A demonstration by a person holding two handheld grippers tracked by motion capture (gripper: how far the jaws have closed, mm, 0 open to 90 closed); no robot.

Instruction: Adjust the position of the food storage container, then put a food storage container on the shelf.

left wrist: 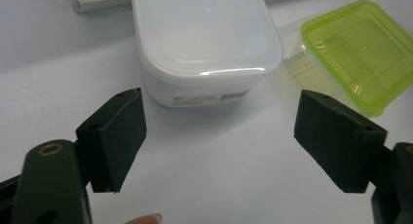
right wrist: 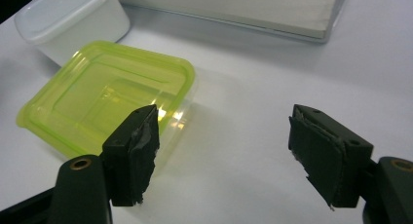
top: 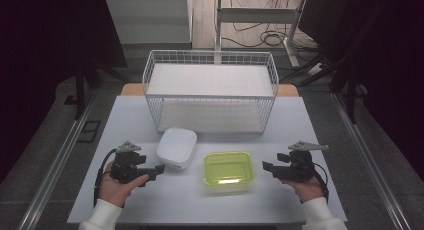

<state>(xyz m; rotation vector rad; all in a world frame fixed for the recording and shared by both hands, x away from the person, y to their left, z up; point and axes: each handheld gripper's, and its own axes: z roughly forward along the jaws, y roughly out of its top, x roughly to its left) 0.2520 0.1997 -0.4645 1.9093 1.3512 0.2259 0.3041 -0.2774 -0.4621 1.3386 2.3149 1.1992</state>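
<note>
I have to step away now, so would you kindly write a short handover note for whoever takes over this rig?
Left gripper: open, holding nothing, pointed at the white container.
Right gripper: open, holding nothing, just right of the green-lidded container.
Things: both containers sit side by side on the table, lids on, apart from each other, in front of the wire basket. The basket holds neither container.
Done: nothing that shows; both containers stand free on the table.
Left: probably gripping the containers and moving them, perhaps into the basket; that is only a guess.
</note>
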